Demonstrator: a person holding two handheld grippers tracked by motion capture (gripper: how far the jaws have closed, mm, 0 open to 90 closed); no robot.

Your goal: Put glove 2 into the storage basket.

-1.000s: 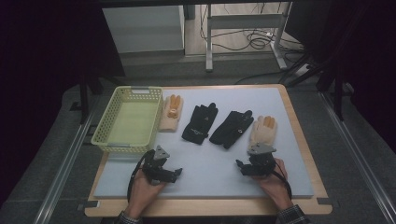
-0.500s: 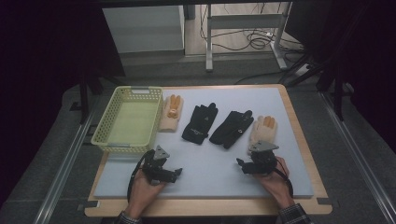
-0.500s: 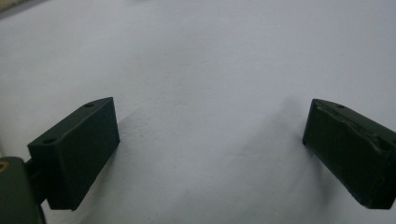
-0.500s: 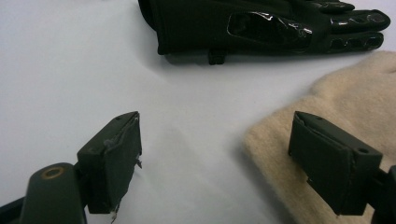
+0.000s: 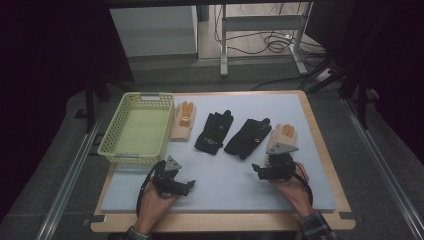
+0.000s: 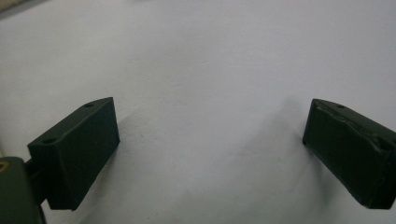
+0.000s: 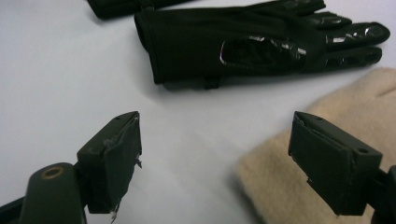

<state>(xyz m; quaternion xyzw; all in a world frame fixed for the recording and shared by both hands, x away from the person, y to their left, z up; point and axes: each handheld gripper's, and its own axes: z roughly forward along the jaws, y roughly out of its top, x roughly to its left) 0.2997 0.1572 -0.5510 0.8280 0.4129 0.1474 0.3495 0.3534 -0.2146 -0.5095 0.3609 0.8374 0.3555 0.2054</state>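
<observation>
Four gloves lie in a row on the white mat (image 5: 225, 175): a beige glove with orange fingers (image 5: 182, 121), two black gloves (image 5: 214, 131) (image 5: 248, 136), and a second beige glove (image 5: 282, 136). My right gripper (image 5: 259, 170) is open just in front of that beige glove's cuff. In the right gripper view the beige cuff (image 7: 268, 182) lies by the right jaw of the gripper (image 7: 215, 154), and a black glove (image 7: 233, 46) lies beyond. My left gripper (image 5: 188, 186) is open over bare mat (image 6: 210, 70) near the front, with nothing between the jaws of the gripper (image 6: 210, 140).
A yellow mesh basket (image 5: 113, 145) stands empty at the mat's left side, beside the first beige glove. The wooden table edge (image 5: 320, 145) frames the mat. Metal rails run along both sides, and cables lie on the floor beyond the table.
My right gripper has edged slightly forward toward the beige glove's cuff. The left gripper and the gloves have stayed put.
</observation>
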